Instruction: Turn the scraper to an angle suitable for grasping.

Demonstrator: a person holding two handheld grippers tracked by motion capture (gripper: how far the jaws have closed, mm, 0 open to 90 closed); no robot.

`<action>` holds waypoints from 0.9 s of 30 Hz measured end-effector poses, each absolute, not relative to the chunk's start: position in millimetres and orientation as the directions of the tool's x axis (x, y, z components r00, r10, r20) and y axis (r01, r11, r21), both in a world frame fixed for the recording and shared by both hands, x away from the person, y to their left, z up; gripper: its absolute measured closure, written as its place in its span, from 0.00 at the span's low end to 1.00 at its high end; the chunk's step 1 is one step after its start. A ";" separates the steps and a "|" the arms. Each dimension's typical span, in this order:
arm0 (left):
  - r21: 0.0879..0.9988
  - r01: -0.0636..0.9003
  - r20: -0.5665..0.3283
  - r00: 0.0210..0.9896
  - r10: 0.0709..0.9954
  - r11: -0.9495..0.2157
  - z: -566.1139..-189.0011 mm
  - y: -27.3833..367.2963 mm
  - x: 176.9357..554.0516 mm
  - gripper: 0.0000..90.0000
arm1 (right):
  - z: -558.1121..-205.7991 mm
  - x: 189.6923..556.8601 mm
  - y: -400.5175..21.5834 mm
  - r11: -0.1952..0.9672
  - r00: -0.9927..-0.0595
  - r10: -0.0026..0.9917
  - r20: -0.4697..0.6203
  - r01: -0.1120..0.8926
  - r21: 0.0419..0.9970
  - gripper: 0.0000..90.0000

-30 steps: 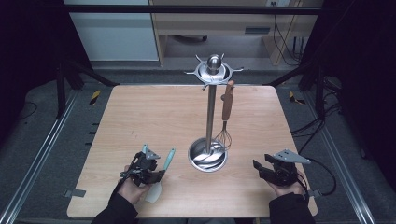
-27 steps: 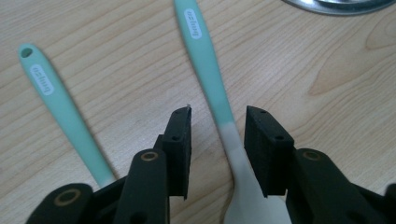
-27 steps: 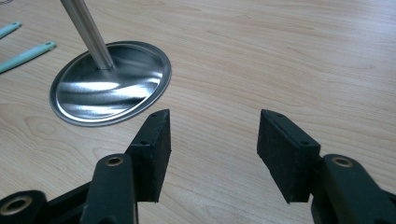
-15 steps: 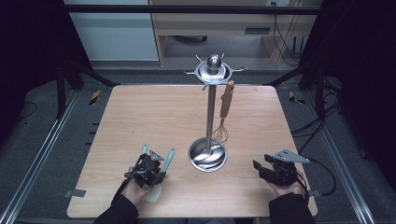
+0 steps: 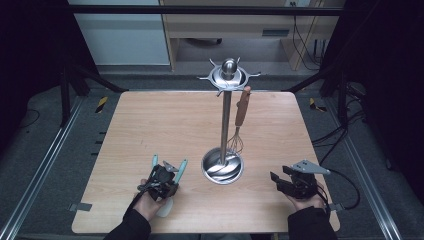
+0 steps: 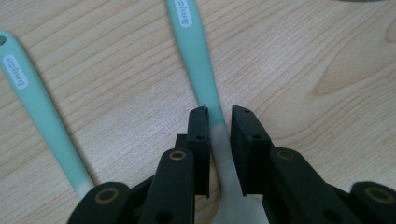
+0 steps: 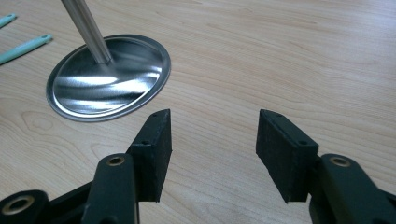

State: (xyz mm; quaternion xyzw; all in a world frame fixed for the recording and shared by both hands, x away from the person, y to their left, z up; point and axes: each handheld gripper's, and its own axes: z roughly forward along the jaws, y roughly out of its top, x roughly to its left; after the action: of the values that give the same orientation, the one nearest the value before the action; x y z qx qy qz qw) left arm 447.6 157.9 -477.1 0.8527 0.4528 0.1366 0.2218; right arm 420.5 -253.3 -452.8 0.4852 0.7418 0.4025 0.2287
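Two mint-handled utensils lie side by side near the table's front left. In the left gripper view the right-hand utensil [image 6: 196,51] runs between the jaws of my left gripper [image 6: 219,121], at the spot where its mint handle turns white. The jaws have just been closing and flank the handle closely, with a sliver of gap still showing. The other utensil [image 6: 32,98] lies free to the left. From above, my left gripper [image 5: 167,172] sits over both handles [image 5: 182,165]. My right gripper [image 5: 276,179] [image 7: 212,135] rests open and empty at the front right.
A steel utensil stand [image 5: 226,125] rises from a round base [image 5: 222,167] [image 7: 107,79] mid-table. A whisk with a wooden handle [image 5: 241,112] hangs from its top ring. Bare wood lies around the right gripper, and the table's front edge is close to both hands.
The left gripper's jaws have narrowed around the right-hand utensil's handle, and the hand has shifted slightly. The right gripper has not moved.
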 end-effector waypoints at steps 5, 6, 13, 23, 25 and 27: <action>0.509 0.686 0.040 0.584 0.811 -0.519 -476.2 162.8 448.5 0.89 | -452.6 420.2 -253.4 0.208 -0.425 0.904 0.048 0.536 0.818 0.51; 0.512 0.688 0.018 0.590 0.807 -0.514 -476.1 164.1 448.7 0.89 | -452.6 420.3 -253.5 0.207 -0.426 0.903 0.050 0.536 0.819 0.51; 0.508 0.678 0.016 0.610 0.793 -0.532 -475.9 166.1 448.0 0.88 | -452.6 420.2 -253.9 0.205 -0.426 0.903 0.056 0.540 0.816 0.50; 0.503 0.710 -0.011 0.575 0.818 -0.492 -476.5 167.8 447.3 0.84 | -452.6 420.0 -254.5 0.209 -0.428 0.902 0.052 0.540 0.815 0.50; 0.501 0.717 -0.012 0.567 0.824 -0.486 -476.7 166.7 446.7 0.85 | -452.6 420.1 -254.6 0.211 -0.428 0.902 0.050 0.540 0.815 0.50; 0.502 0.720 -0.011 0.559 0.829 -0.479 -476.9 166.1 446.2 0.85 | -452.6 420.1 -254.7 0.211 -0.428 0.902 0.050 0.540 0.815 0.50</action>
State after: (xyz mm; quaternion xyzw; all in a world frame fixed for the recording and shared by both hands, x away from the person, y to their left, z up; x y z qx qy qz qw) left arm 446.2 166.1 -476.9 0.8518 0.4547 0.1174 0.2321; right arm 420.1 -254.7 -452.6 0.4843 0.7445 0.3997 0.2267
